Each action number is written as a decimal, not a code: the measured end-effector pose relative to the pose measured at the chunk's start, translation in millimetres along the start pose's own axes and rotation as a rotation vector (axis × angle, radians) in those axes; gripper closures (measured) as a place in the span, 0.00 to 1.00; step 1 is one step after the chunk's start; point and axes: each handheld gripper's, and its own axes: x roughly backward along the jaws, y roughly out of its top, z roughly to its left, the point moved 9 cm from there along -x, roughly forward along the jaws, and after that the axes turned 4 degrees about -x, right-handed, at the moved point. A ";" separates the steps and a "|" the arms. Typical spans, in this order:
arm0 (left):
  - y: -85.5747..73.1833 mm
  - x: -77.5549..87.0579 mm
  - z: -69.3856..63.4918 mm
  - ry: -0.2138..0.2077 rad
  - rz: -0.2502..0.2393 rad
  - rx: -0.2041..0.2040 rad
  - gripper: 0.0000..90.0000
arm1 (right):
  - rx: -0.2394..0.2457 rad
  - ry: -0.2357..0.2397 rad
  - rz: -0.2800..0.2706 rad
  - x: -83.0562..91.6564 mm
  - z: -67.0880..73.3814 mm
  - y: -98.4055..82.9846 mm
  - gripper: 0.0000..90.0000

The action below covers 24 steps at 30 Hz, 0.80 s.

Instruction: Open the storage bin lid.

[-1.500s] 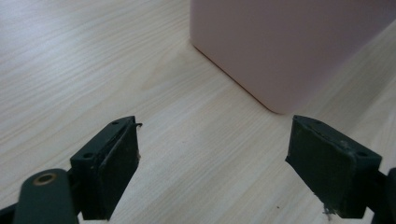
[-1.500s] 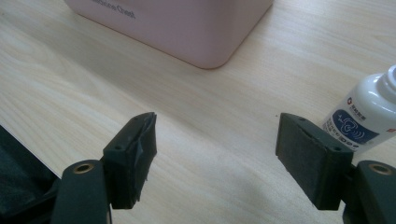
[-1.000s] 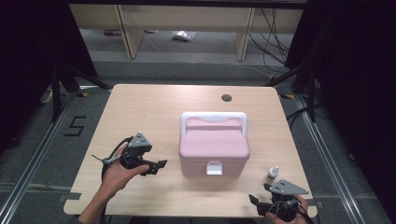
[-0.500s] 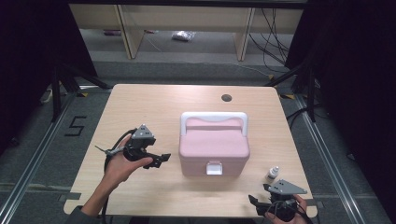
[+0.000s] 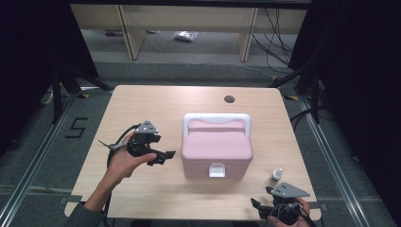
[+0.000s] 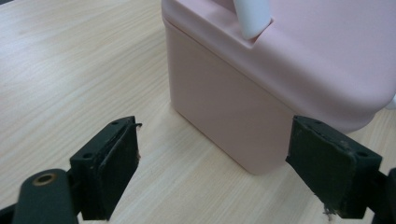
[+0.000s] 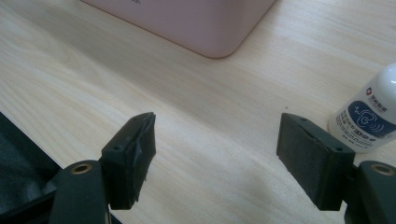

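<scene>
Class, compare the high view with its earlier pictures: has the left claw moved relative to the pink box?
Yes. The left claw has moved toward the pink box, narrowing the gap; the box has stayed put.

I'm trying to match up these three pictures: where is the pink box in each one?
High view: the pink box sits mid-table, latch toward the person.
Left gripper view: upper right, a corner just beyond the open jaws.
Right gripper view: top edge, a rounded lower corner.
Shared landmark: the pale wooden table.
</scene>
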 end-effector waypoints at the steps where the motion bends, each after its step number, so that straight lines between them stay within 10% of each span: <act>1: 2.1 0.5 0.0 0.003 0.002 -0.004 0.18 | 0.006 0.001 -0.001 -0.5 -0.7 -0.2 0.33; 14: 39.2 10.0 4.6 -0.066 0.027 -0.048 0.17 | 0.000 0.007 0.010 -1.1 1.0 -1.7 0.32; 24: 68.8 7.1 -1.9 -0.110 0.105 -0.184 0.17 | 0.019 -0.002 0.014 -1.2 -1.2 -2.6 0.32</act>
